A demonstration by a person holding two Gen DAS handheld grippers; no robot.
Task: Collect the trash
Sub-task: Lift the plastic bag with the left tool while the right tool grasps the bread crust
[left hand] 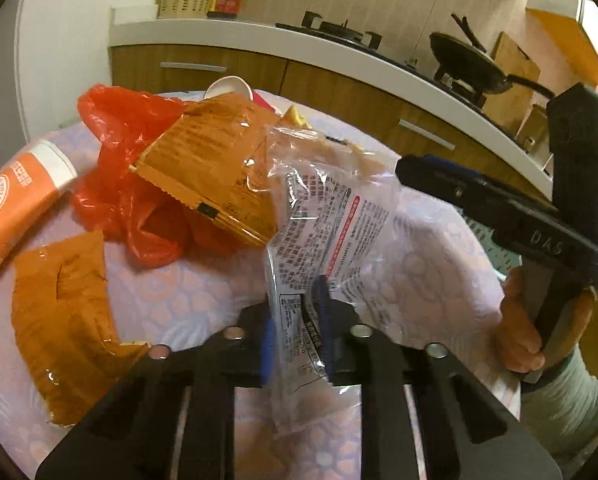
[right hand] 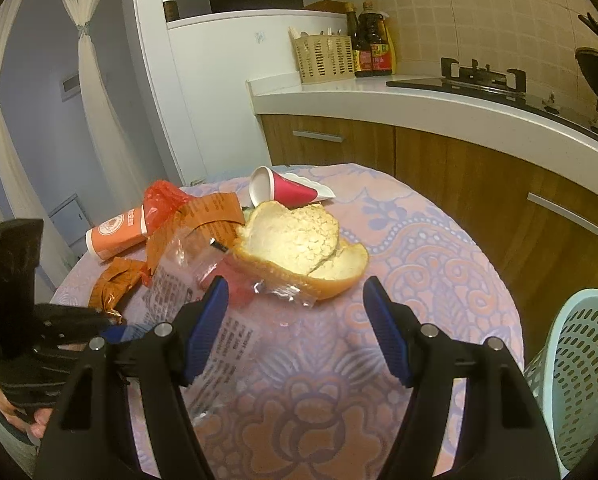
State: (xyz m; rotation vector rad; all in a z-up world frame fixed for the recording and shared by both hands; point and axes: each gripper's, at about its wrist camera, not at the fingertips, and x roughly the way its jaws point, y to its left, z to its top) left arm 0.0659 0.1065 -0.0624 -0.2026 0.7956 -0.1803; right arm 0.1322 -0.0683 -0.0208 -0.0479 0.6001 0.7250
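In the left wrist view, your left claw (left hand: 297, 328) sits at the bottom centre of the frame, clenched on the near end of the clear printed wrapper (left hand: 331, 216). The blue pads pinch the film between them, and the wrapper's long axis runs up and slightly right from the jaws toward the middle of the frame. Its far end overlaps the orange foil packet (left hand: 211, 168), which rests on the red plastic bag (left hand: 139, 200). A second orange wrapper (left hand: 63, 320) lies flat at lower left, and an orange-and-white tube (left hand: 19, 196) lies at the left edge. Everything rests on the patterned cloth of the surface (left hand: 439, 280). At the right edge your right claw (left hand: 411, 168) points in from the side, with your hand (left hand: 527, 332) on its handle below.

In the right wrist view, your right claw (right hand: 295, 320) stands released, its blue pads wide apart and nothing between them. The fruit peel (right hand: 299, 248) lies just beyond it, centre frame, its long axis running left to right across the line of the claw. A tipped red paper cup (right hand: 283, 192) lies behind the peel. The clear printed wrapper (right hand: 215, 320) passes under the left pad toward the left claw (right hand: 111, 328) at the left edge. The pale blue basket (right hand: 579, 360) stands at the lower right, off the surface and nearer your right hand. To reach it, I judge the wrapper must cross the whole frame.
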